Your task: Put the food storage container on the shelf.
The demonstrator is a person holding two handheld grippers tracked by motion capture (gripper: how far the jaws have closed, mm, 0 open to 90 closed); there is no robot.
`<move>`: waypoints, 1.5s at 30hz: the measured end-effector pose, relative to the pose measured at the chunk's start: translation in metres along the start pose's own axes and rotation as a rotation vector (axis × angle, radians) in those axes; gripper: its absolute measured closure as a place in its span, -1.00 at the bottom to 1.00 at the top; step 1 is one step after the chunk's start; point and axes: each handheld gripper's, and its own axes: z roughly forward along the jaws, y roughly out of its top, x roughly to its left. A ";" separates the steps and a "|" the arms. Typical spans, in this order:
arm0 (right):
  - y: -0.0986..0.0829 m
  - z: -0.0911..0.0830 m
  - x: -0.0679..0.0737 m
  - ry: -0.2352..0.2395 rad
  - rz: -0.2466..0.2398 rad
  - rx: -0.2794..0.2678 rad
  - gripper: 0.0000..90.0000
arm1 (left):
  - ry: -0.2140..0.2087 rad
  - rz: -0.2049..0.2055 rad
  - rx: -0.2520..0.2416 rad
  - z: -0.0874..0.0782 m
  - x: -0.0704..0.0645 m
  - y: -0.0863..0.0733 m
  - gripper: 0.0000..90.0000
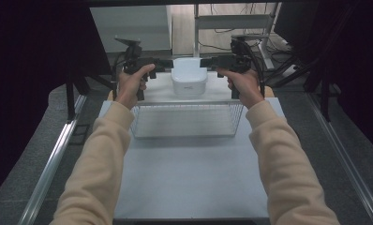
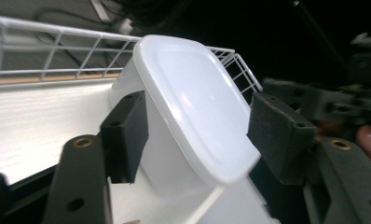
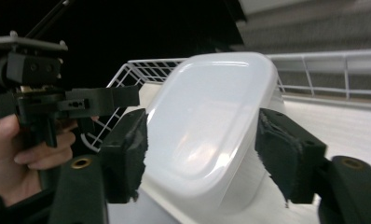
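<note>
Where the pale bench (image 1: 189,183) runs forward from the person's side, its near half lies bare and its far half carries the other items.

Wire basket (image 1: 187,119), white, rectangular: stands across the middle of the bench, just in front of the container; its mesh rim also appears behind the container in both gripper views.

Container (image 1: 189,77), white plastic with rounded corners and a smooth lid: sits on the bench just beyond the basket's far side, between the two grippers. In the left gripper view the container (image 2: 193,116) lies between that gripper's own pads; in the right gripper view the container (image 3: 211,126) does likewise.

Left gripper (image 1: 168,63), black, held in the person's left hand (image 1: 130,84): level with the container's left side, jaws parted, pads standing off either flank of the container with a gap showing.

Right gripper (image 1: 204,62), black, held in the person's right hand (image 1: 243,84): level with the container's right side, jaws parted, pads likewise apart from the container's walls.

Sleeves, cream-coloured: enter from the bottom of the high view.
</note>
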 end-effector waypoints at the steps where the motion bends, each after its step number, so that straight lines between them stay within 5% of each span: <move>1: -0.003 -0.005 0.003 -0.003 -0.036 -0.007 -0.30 | 0.008 0.020 -0.005 -0.005 -0.005 -0.003 -0.23; 9: -0.047 -0.044 -0.001 -0.056 -0.240 -0.024 -0.41 | 0.100 0.168 -0.010 -0.033 -0.026 -0.044 -0.34; 13: -0.074 -0.063 -0.010 -0.070 -0.276 -0.037 -0.42 | 0.134 0.249 -0.005 -0.051 -0.032 -0.081 -0.36; 19: -0.119 -0.086 -0.014 -0.095 -0.322 -0.034 -0.43 | 0.150 0.317 0.005 -0.067 -0.038 -0.135 -0.38; 23: -0.142 -0.093 -0.016 -0.105 -0.343 -0.035 -0.43 | 0.144 0.322 0.018 -0.070 -0.034 -0.161 -0.40; 26: -0.177 -0.098 -0.022 -0.110 -0.345 -0.015 -0.44 | 0.163 0.320 0.068 -0.066 -0.024 -0.194 -0.42; 32: -0.224 -0.097 -0.038 -0.141 -0.355 0.049 -0.46 | 0.181 0.251 0.106 -0.064 0.001 -0.229 -0.45; 36: -0.235 -0.096 -0.048 -0.150 -0.340 0.061 -0.47 | 0.201 0.227 0.110 -0.064 0.009 -0.233 -0.45; 45: -0.235 -0.098 -0.049 -0.137 -0.341 0.023 -0.59 | 0.234 0.244 0.101 -0.063 0.007 -0.236 -0.47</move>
